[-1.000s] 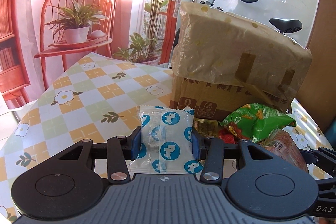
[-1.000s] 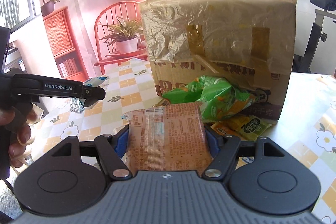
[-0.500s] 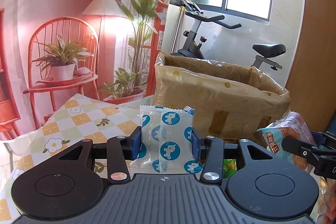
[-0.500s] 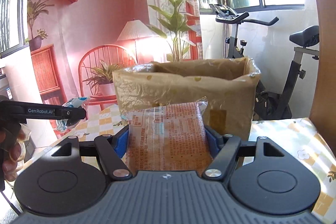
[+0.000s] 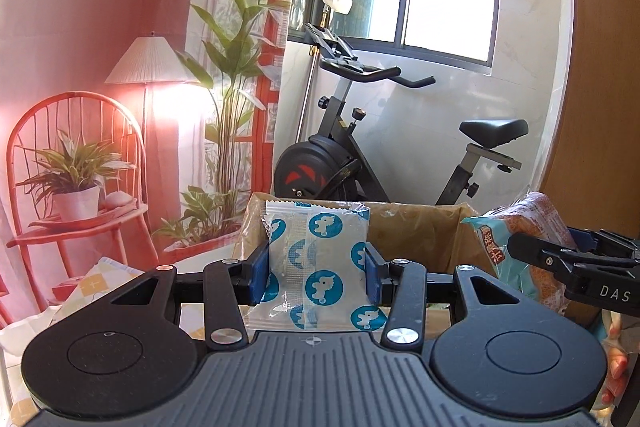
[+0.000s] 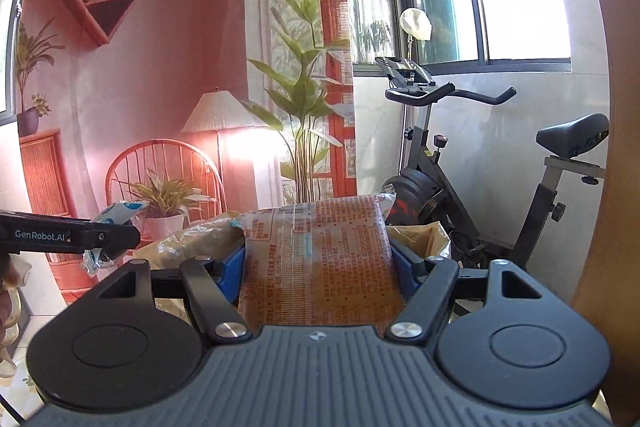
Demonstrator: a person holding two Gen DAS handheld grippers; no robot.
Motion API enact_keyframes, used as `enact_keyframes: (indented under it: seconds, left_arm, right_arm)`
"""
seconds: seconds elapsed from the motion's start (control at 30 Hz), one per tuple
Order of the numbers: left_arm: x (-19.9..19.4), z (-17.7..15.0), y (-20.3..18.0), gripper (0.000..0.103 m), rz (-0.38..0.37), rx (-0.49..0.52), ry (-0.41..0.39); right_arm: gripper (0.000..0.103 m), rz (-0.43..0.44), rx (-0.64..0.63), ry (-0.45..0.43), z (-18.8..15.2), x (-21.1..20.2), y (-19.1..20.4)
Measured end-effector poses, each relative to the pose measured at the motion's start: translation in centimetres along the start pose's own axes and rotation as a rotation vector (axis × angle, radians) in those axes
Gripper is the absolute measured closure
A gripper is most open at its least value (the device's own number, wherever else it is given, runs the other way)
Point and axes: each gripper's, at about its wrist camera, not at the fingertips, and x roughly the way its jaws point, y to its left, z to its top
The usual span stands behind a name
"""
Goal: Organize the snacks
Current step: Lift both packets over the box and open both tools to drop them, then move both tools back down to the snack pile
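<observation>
Left gripper [image 5: 317, 275]: fingers clamped on a white packet [image 5: 320, 267] with blue dots, which stands upright between them.
Box [image 5: 412, 235]: open cardboard box lined with brown plastic, just beyond both sets of fingers and below them.
Right gripper [image 6: 318, 269]: fingers clenched on an orange biscuit pack [image 6: 320, 259], held flat between them.
Done: two snacks picked up and carried above the box rim.
Left: judged, lowering and releasing both into the box; what the box already holds is hidden.
</observation>
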Motion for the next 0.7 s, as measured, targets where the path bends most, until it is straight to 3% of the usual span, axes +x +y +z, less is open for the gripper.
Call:
enact_keyframes:
  seconds: [0.37, 0.43, 0.5, 0.7]
  left_arm:
    - [7.3, 1.4, -0.6, 0.053, -0.024, 0.005, 0.07]
    - [8.3, 1.3, -0.5, 0.047, -0.022, 0.019, 0.095]
    - [8.7, 1.3, -0.1, 0.032, 0.001, 0.026, 0.097]
    - [7.2, 2.1, 0.9, 0.031, 0.005, 0.005, 0.08]
  right_arm:
    - [0.03, -0.009, 0.028, 0.11, -0.4, 6.6, -1.6]
    - [0.03, -0.011, 0.036, 0.129, -0.6, 7.4, -1.8]
    - [0.029, -0.015, 0.046, 0.126, -0.6, 7.7, -1.9]
    - [0.023, -0.009, 0.037, 0.088, 0.1, 6.3, -1.8]
